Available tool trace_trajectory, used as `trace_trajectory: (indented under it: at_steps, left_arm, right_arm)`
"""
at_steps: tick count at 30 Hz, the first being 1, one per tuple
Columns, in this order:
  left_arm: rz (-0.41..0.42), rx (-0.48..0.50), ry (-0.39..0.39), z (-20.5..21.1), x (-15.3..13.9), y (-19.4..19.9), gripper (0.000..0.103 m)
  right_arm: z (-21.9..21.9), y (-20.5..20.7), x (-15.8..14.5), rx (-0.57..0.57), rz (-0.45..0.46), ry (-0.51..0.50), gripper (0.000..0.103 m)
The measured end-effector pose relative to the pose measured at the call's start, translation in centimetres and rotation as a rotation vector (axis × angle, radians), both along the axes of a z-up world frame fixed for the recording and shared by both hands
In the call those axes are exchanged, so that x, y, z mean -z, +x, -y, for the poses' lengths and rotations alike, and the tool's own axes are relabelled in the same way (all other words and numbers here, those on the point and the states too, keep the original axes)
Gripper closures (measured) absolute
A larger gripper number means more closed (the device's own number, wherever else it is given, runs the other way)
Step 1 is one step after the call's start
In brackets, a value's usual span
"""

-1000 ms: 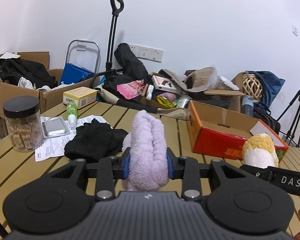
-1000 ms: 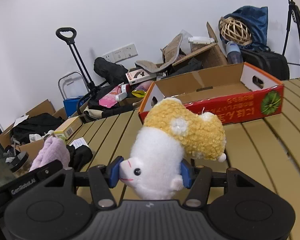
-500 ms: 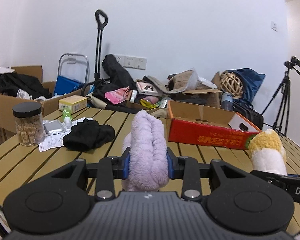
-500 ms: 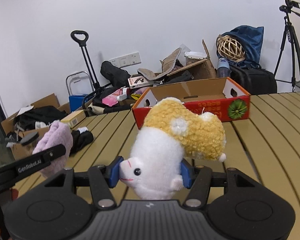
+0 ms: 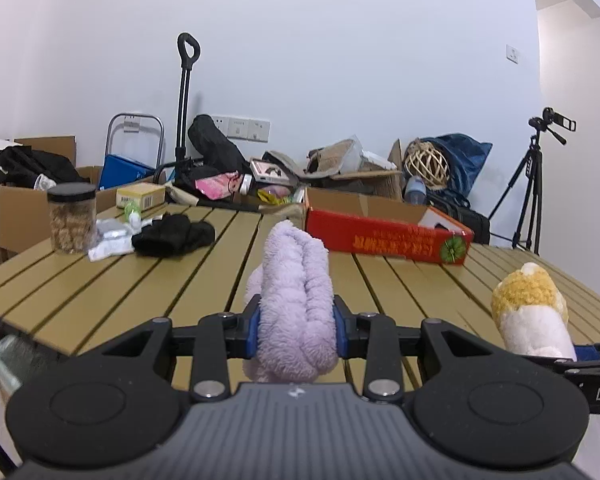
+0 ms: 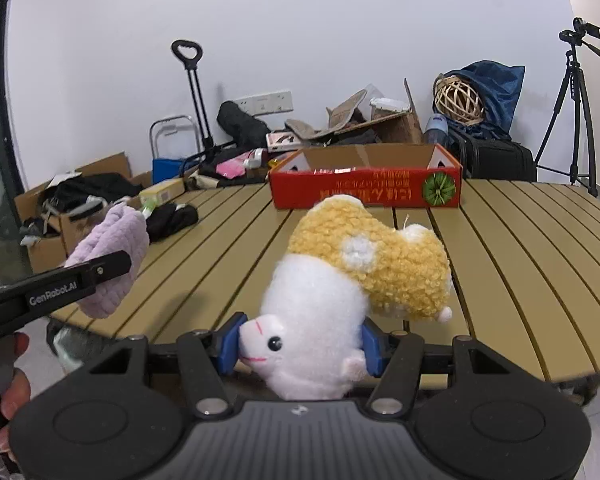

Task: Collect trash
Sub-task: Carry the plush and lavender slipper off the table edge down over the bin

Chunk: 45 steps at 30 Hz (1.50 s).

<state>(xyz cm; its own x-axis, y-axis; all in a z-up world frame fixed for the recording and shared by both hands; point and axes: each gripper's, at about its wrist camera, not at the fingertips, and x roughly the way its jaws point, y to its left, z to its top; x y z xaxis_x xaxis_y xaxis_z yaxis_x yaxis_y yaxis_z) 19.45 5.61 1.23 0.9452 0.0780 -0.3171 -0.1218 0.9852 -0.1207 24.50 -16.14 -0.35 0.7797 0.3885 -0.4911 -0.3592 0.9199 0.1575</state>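
Lilac plush (image 5: 296,296) and yellow-white plush (image 6: 340,292) sit clamped between blue fingers (image 6: 227,342).

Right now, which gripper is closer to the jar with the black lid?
Left. The left gripper, clamping the purple plush, sits on the side of the jar; the right gripper, holding the yellow-and-white plush, is further from it.

We see a plain white wall (image 5: 340,60) with a row of sockets (image 5: 246,128). A slatted tan surface (image 5: 120,280) fills the near ground. At far right stands a tripod (image 5: 528,192); cardboard boxes (image 5: 16,208) crowd the far left.
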Motion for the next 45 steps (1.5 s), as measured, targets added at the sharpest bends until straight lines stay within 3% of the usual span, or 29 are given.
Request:
trace_trajectory:
  at_steps: [7, 20, 29, 45]
  left_arm:
    - [-0.061, 0.010, 0.023, 0.7, 2.7, -4.0, 0.069]
    - [-0.280, 0.059, 0.088, 2.2, 8.5, -7.8, 0.069]
    - [-0.388, 0.095, 0.105, 3.1, 11.2, -7.6, 0.069]
    - [-0.510, 0.022, 0.086, 1.5, 13.5, -5.7, 0.069]
  right_arm:
    - [1.5, -4.4, 1.9, -0.026, -0.029, -0.041, 0.046]
    - [3.2, -8.3, 7.4, -0.052, -0.238, -0.050, 0.046]
    - [2.6, -7.5, 12.1, -0.102, -0.422, -0.036, 0.046]
    - [-2.8, -1.9, 16.8, -0.208, -0.496, -0.170, 0.046]
